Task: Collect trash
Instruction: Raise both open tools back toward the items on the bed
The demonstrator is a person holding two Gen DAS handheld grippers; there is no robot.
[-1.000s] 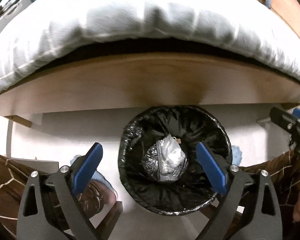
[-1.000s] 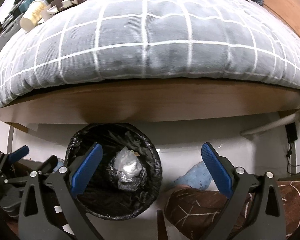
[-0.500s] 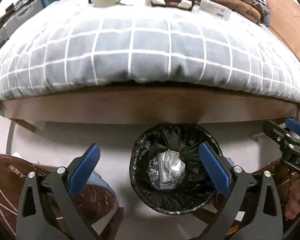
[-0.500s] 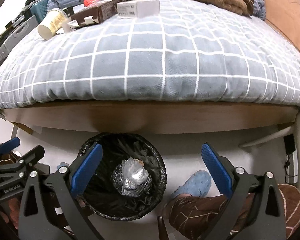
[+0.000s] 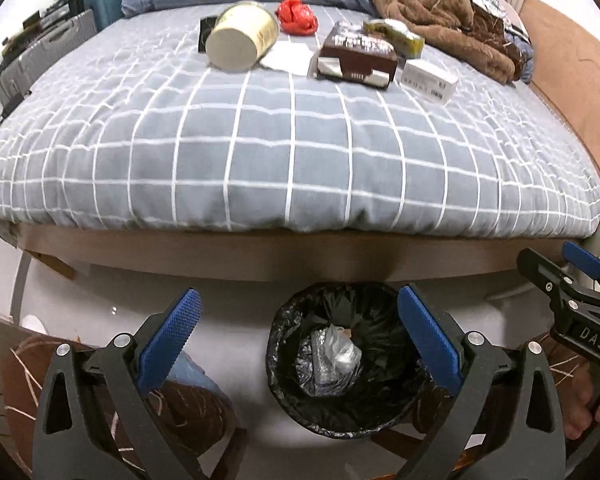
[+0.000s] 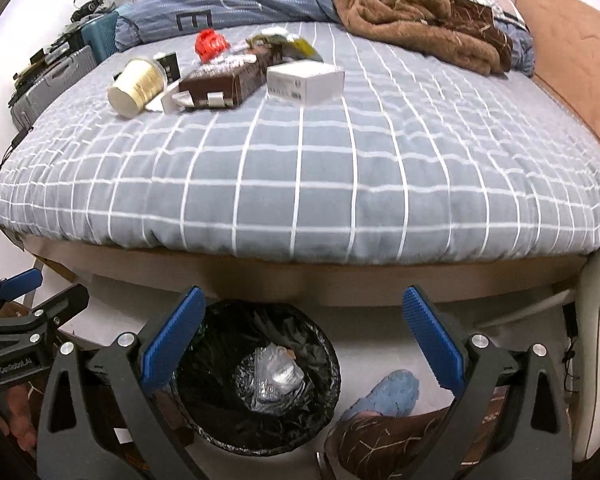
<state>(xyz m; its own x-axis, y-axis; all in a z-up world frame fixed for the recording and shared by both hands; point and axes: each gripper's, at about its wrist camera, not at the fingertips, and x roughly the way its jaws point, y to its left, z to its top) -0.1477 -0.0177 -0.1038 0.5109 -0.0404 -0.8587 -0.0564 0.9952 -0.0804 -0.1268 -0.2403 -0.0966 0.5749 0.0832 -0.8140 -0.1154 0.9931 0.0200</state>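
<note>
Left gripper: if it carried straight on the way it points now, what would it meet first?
Probably the checked grey bedcover near the front edge. The left gripper is open and empty, the bin sits below its line. Depth is unclear.

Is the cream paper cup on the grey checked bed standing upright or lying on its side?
On its side. The cream paper cup lies on the grey checked bed, its round end facing the camera.

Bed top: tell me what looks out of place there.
Litter sits on the checked bedspread near the far end: a paper cup tipped on its side, a crumpled red wrapper, a brown carton, a white box. The bin on the floor holds only a plastic wad.
</note>
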